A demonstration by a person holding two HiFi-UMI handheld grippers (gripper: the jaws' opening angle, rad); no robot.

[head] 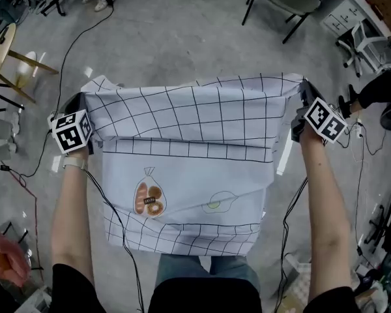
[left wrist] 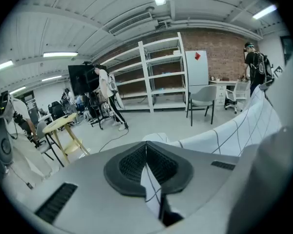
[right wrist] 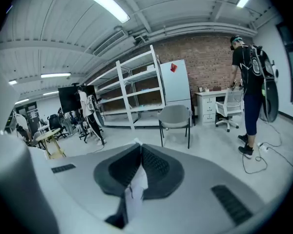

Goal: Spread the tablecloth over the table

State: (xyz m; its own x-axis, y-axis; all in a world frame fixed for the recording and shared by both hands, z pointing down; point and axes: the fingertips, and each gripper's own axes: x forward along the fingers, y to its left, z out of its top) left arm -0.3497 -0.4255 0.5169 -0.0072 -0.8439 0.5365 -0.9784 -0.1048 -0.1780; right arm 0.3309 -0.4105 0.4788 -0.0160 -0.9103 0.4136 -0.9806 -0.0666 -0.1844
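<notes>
left hand-held gripper (head: 85, 103) is clenched on the upper left corner of the tablecloth (head: 189, 142), with a thin strip of checked cloth pinched between its dark pads (left wrist: 129, 165). right hand-held gripper (head: 304, 91) is clamped on the upper right corner the same way, a small white fold caught between its closed jaws. the tablecloth is held up in the air, stretched from one hand-held gripper to the other and hanging down toward the person's legs, above the grey floor (head: 182, 31). it is pale, with a black grid along its top and bottom bands. a fold runs across its middle, and a printed bread bag (head: 148, 198) sits in the plain part near its lower left.
</notes>
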